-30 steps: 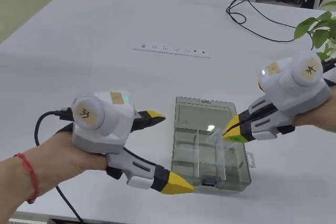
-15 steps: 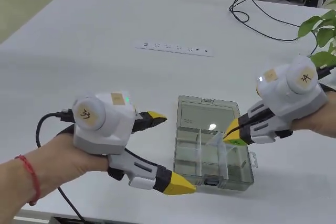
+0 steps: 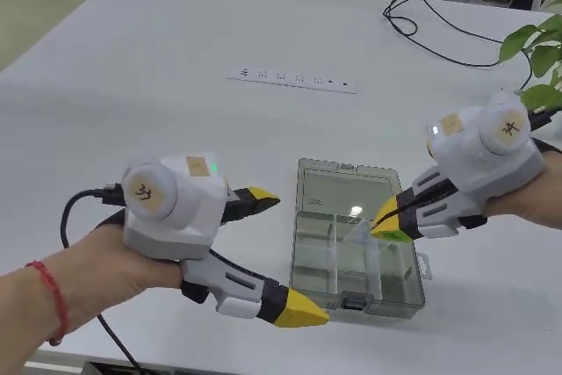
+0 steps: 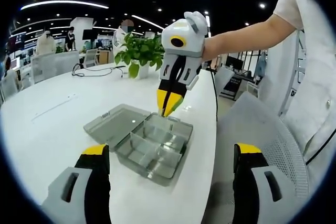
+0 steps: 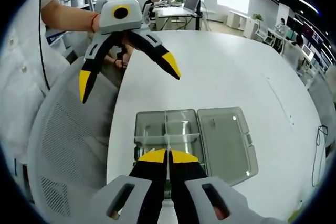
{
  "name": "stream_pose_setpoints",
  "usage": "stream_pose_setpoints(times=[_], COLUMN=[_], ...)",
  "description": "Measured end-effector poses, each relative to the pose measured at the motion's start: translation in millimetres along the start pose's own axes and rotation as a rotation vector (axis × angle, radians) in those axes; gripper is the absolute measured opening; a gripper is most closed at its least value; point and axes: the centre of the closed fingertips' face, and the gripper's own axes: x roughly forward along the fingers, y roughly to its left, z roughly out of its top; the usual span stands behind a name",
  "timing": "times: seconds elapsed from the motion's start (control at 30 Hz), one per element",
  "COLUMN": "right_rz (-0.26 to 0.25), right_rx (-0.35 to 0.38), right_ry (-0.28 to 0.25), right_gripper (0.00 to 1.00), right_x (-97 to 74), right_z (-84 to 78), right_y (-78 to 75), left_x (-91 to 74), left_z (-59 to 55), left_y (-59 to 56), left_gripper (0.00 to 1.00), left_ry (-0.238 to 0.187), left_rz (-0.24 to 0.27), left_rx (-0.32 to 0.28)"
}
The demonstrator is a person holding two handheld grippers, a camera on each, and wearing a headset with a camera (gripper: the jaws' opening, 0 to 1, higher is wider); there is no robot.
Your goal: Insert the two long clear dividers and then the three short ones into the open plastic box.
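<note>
**Seating a divider in the box: almost no shift over the last second.**
The right hand-held gripper (image 3: 387, 222) stays clamped on a clear divider (image 3: 363, 236) over the right part of the open box (image 3: 303, 280). The box lies on the tabletop (image 3: 176, 68) with its lid (image 3: 342, 186) flat behind. The divider's lower edge appears to reach among the compartments. Its place relative to the box has hardly altered, which suggests fine alignment with a slot rather than travel. The left hand-held gripper (image 3: 294, 255), jaws wide apart and empty, remains hovering just left of the box. Clear partitions (image 3: 332, 250) already stand inside; their number cannot be told.
</note>
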Motion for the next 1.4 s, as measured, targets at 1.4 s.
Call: stream_pose_setpoints(times=[1.4], right_rz=[0.030], right_rx=[-0.062], right_ry=[0.108], right_gripper=[0.03], right_x=[46.2], right_z=[-16.4], right_y=[6.4], left_x=[1.4], left_z=[-1.7], left_y=[-2.6], left_gripper=[1.00], left_ry=[0.003], left_rz=[-0.007], left_rx=[-0.006])
